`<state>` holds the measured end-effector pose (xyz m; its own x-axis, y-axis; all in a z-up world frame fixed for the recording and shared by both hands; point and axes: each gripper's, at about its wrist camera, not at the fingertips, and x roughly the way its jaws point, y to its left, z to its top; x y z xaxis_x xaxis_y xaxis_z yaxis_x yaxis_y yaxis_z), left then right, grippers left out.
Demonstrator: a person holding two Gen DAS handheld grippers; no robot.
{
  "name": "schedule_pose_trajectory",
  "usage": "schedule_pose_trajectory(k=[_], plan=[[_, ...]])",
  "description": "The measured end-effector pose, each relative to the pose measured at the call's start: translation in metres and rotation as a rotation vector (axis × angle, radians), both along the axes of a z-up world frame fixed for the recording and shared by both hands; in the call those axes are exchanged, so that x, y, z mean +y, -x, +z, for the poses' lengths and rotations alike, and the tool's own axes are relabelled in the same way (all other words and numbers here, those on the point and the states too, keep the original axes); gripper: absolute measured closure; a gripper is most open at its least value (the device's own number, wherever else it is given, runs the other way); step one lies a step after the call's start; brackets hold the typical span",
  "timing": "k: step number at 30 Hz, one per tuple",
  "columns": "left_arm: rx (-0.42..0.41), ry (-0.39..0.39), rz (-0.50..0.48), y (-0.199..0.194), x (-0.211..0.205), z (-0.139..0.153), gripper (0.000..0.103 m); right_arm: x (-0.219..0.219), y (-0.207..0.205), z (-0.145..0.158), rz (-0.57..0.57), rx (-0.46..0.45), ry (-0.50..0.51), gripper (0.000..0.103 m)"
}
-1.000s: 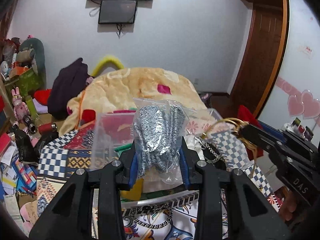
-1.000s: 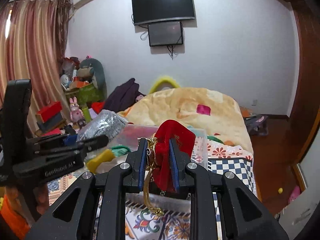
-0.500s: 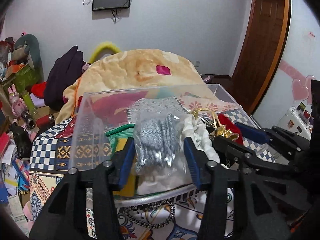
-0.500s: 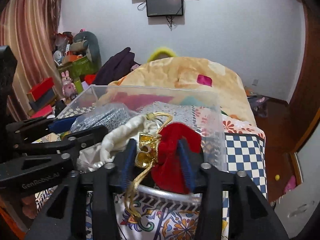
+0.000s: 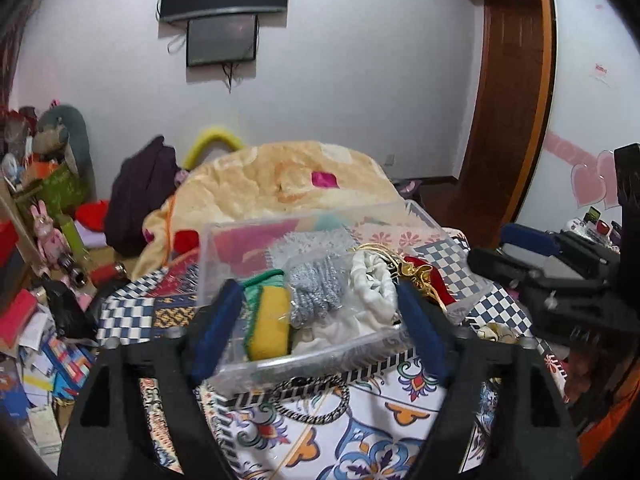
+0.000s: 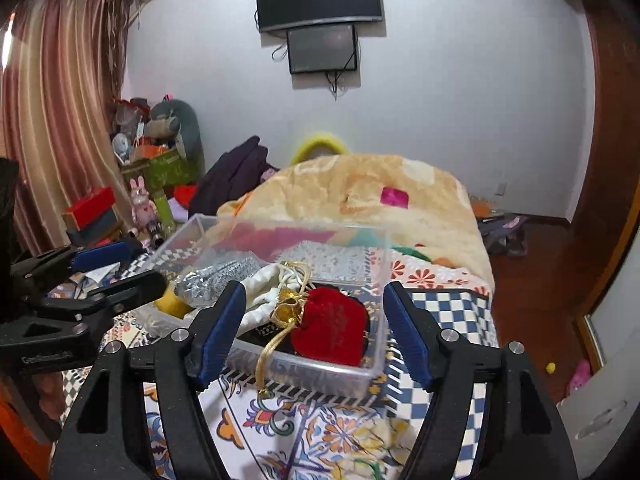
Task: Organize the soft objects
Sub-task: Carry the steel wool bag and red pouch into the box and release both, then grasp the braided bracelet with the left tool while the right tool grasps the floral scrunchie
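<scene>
A cluttered bedroom, patterned cloth (image 6: 320,432) over the table. The clear box (image 6: 376,364) on it holds the red pouch (image 6: 332,330), white bag (image 6: 266,292), silver scourer pack (image 5: 316,290) and yellow sponge (image 5: 270,326). Left gripper (image 5: 318,320) and right gripper (image 6: 312,328) both stand wide apart, empty. The pouch's gold cord (image 6: 266,356) drapes over the rim; a finger could snag it and drag the pouch out.

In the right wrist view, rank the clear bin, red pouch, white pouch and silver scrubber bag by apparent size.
1. clear bin, by far the largest.
2. red pouch.
3 and 4. white pouch and silver scrubber bag: both partly hidden and look alike, so I won't rank them.
</scene>
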<state>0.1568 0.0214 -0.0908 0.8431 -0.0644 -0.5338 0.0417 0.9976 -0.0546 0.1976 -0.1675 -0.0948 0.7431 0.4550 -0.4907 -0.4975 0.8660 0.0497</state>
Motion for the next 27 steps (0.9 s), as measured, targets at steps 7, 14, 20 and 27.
schedule_pose_trajectory(k=[7,14,20,27], plan=[[0.000,-0.007,0.029,0.028,0.007,-0.008,0.004,-0.023,0.014,-0.008,-0.044,-0.007,0.013,0.021],[0.150,0.012,0.051,0.026,0.014,-0.051,0.003,-0.040,0.018,-0.044,-0.092,0.106,0.043,0.021],[0.225,-0.031,0.074,0.019,0.011,-0.082,0.003,-0.046,0.016,-0.080,-0.124,0.208,0.091,0.021],[0.255,-0.015,0.084,0.002,0.003,-0.098,0.003,-0.042,0.020,-0.096,-0.103,0.231,0.116,0.021]])
